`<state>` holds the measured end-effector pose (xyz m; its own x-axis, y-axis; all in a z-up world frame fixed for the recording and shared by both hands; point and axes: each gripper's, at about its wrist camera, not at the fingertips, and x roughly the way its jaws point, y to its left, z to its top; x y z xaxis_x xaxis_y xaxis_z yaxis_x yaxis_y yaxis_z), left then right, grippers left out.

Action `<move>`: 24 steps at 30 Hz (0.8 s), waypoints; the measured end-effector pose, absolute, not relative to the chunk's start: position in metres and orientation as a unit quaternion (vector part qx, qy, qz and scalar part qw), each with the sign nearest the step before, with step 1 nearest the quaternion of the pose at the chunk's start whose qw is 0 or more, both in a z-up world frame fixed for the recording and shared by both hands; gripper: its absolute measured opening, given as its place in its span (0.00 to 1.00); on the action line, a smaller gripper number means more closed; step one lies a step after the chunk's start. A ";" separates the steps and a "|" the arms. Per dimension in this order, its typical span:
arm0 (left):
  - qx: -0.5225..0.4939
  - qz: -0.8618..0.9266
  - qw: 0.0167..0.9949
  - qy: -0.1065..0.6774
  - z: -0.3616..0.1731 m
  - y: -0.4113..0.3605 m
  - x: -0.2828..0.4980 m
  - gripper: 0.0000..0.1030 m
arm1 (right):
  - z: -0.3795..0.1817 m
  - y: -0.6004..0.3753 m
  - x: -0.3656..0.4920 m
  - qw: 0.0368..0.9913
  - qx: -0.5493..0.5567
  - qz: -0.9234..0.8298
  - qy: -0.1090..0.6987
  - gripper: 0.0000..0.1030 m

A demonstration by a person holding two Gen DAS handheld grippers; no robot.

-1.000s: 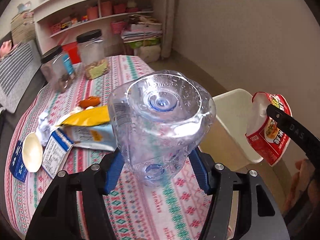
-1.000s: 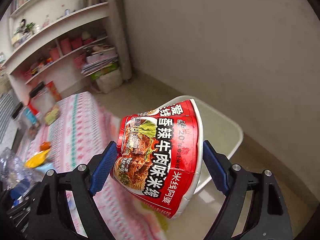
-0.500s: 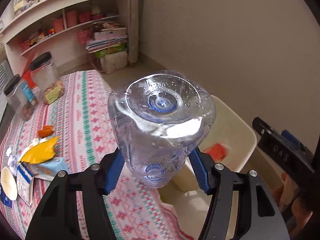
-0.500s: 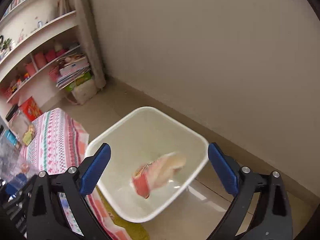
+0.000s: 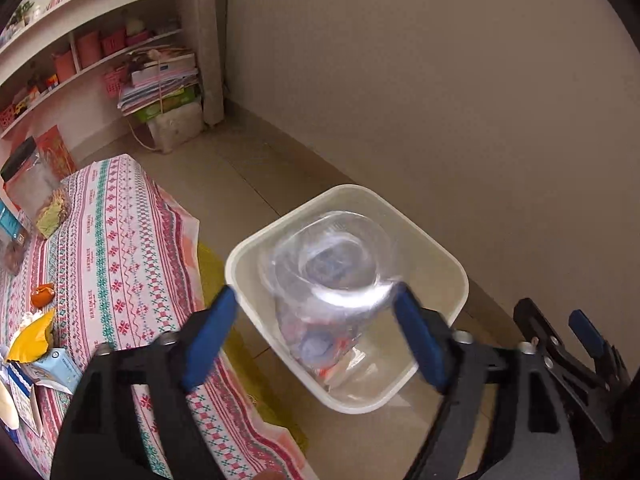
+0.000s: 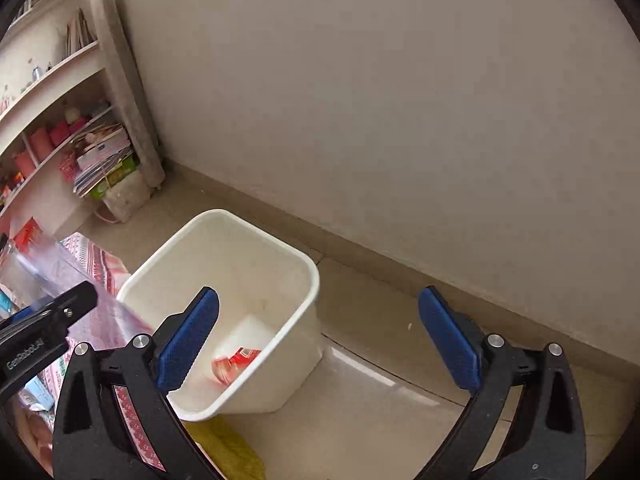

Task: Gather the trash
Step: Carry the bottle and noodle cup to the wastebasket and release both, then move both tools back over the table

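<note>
A white trash bin (image 5: 456, 276) stands on the floor beside the table; it also shows in the right wrist view (image 6: 308, 280). A clear plastic bottle (image 5: 332, 276), blurred, is between and beyond the spread jaws of my left gripper (image 5: 316, 336), over the bin's mouth. The left gripper is open. A red noodle cup (image 6: 236, 362) lies at the bottom of the bin. My right gripper (image 6: 320, 344) is open and empty above the bin's right side.
The table with a patterned cloth (image 5: 120, 248) holds a yellow wrapper (image 5: 32, 340), a carton (image 5: 52, 372), an orange peel (image 5: 42, 294) and jars (image 5: 28, 184). Shelves (image 5: 100, 52) line the far wall. A yellow cloth (image 6: 228, 448) lies on the floor by the bin.
My right gripper opened and the noodle cup fell into the bin. My left gripper moved over the bin and opened; the bottle has left its pads.
</note>
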<state>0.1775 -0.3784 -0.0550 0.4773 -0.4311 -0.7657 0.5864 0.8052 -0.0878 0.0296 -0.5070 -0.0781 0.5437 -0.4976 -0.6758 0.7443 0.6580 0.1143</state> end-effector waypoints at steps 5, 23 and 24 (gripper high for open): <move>0.094 -0.290 0.862 0.405 -0.049 -0.367 0.170 0.80 | -0.072 -0.495 0.032 0.861 0.189 -0.362 0.302 0.93; 0.091 -0.169 0.926 0.325 -0.022 -0.261 0.118 0.84 | -0.060 -0.406 0.035 0.876 0.141 -0.365 0.283 0.93; 0.089 -0.160 0.928 0.325 -0.022 -0.253 0.116 0.85 | -0.059 -0.400 0.036 0.876 0.141 -0.364 0.282 0.93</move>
<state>0.1160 -0.2534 -0.0219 0.7377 -0.2396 -0.6311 0.3553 0.9328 0.0612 0.0356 -0.4005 -0.0590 0.5756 -0.5590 -0.5968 0.7177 0.6951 0.0411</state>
